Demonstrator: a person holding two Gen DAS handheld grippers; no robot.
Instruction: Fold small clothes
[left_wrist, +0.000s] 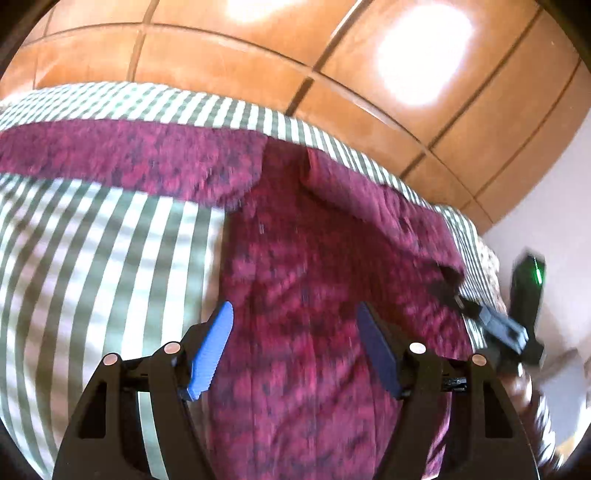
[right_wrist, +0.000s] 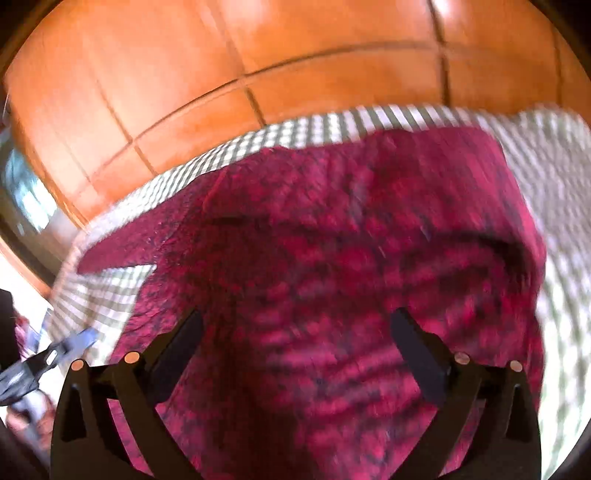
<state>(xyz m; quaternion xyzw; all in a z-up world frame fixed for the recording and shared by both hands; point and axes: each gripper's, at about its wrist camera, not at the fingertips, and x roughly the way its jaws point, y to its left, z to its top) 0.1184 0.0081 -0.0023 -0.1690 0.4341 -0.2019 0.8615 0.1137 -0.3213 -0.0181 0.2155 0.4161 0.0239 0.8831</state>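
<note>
In the left wrist view, the left tool (left_wrist: 295, 314) hangs above a dark red patterned garment (left_wrist: 314, 258) with its jaws apart and nothing between them; its blue fingers (left_wrist: 212, 350) stand clear of the fabric as far as the blurred picture lets one judge. The garment lies spread on a green and white checked cloth (left_wrist: 92, 277), which covers the surface on the left and shows as a narrow band along the garment's far edge. One part of the garment stretches away to the left along the far side like a sleeve, while the main body runs from the far edge toward the camera, under the tool. Beyond the cloth lies a floor of orange-brown tiles (left_wrist: 221, 55) with bright patches of light on it. At the right edge the right tool (left_wrist: 458, 295) shows dimly at the garment's right border, too blurred to tell how its jaws stand from here.

In the right wrist view, the right tool (right_wrist: 295, 336) is wide open over the middle of the same garment (right_wrist: 351, 221), its two black fingers (right_wrist: 417, 354) spread to either side with no cloth caught between them. The garment fills most of the near and middle field, with the checked cloth (right_wrist: 554, 184) visible to the right, along the far edge and at the left. The tiled floor (right_wrist: 184, 74) lies beyond. At the lower left, the left tool (right_wrist: 72, 341) appears, blurred.
</note>
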